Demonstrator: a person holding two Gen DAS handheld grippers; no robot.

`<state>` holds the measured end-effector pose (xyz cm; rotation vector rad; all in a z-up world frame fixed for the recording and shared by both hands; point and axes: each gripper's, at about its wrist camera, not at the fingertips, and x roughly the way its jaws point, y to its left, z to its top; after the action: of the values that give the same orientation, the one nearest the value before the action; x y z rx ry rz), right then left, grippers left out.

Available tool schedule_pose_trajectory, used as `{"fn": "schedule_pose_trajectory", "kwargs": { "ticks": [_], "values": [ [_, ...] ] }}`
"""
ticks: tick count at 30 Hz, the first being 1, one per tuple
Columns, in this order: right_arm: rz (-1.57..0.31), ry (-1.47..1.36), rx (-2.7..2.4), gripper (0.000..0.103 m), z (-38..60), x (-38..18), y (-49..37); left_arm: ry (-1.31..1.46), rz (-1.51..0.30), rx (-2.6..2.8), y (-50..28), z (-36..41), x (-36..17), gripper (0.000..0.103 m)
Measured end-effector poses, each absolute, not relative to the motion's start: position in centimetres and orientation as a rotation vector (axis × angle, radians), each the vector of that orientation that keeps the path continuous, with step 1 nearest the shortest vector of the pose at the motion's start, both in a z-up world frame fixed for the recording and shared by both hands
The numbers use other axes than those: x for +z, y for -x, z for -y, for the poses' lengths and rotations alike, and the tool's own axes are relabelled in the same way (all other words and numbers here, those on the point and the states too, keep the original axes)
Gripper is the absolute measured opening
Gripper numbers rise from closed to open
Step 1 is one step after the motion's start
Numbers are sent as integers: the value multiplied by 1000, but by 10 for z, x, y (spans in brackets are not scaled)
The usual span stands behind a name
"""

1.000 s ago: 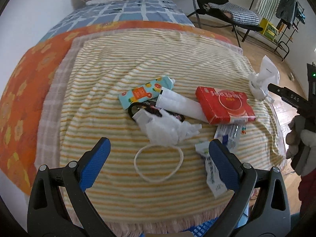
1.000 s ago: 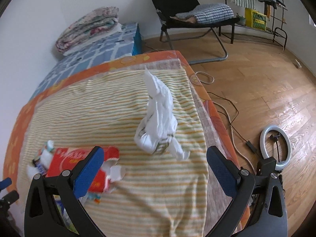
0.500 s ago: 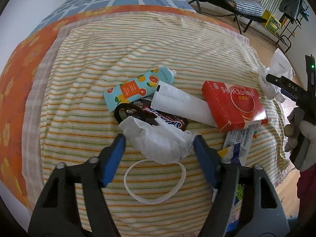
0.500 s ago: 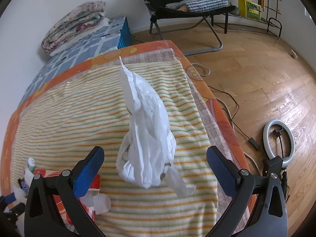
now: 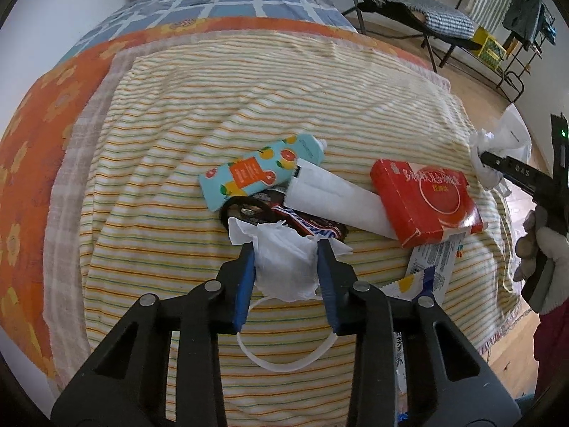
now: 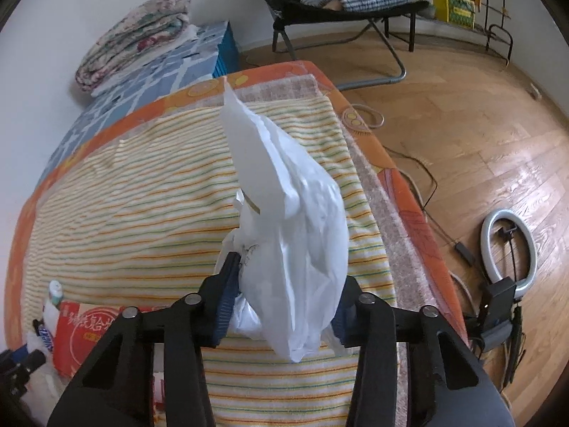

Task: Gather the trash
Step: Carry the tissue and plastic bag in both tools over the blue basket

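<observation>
On the striped bed cover [image 5: 177,249], my left gripper [image 5: 285,249] points down and its jaws are closing on a crumpled white tissue [image 5: 288,267]. Both blue pads press into its sides. Just behind the tissue lie a dark candy wrapper [image 5: 309,226], a white tube [image 5: 334,195], an orange-print tube [image 5: 259,174] and a red box [image 5: 423,199]. Near the bed's right edge, my right gripper [image 6: 288,284] is closing on a white plastic bag [image 6: 298,242] that stands up between its jaws. The bag hides the right pad.
A white loop band [image 5: 284,359] lies under the left gripper, and a printed packet [image 5: 430,267] to its right. A folded quilt [image 6: 135,35] sits at the bed's far end. On the wood floor are a ring light [image 6: 508,249], cables and a black chair [image 6: 338,7].
Both grippers came down and forward, then narrowed from wide open. The left one now squeezes the tissue and the right one clamps the bag, which fills more of its view.
</observation>
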<state>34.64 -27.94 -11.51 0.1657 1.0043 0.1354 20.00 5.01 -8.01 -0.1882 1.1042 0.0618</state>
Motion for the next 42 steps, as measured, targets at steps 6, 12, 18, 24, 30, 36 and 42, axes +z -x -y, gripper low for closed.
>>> {"fn": "schedule_pose_trajectory", "kwargs": {
  "ticks": [6,12,18,24,30,36,42],
  "values": [
    [-969,-159,131,39,282,-105,-340,214,-1076,75,-194,-63,-71,29],
    [-922,-160,137,39,287,-89,-329,214,-1028,77,-181,-68,-51,29],
    [-873,-124,180,39,280,-66,-308,198,-991,71,-159,-69,-32,29],
    [-843,-76,245,39,267,-45,-278,167,-958,64,-133,-64,-15,29],
    [-827,-45,308,39,257,-31,-240,151,-951,35,-100,-56,-10,29],
    [-827,-37,376,39,250,-22,-197,161,-958,-3,-66,-47,-11,29],
    [-845,-2,450,39,237,-28,-149,150,-980,-49,-36,-29,-22,29]
  ]
}}
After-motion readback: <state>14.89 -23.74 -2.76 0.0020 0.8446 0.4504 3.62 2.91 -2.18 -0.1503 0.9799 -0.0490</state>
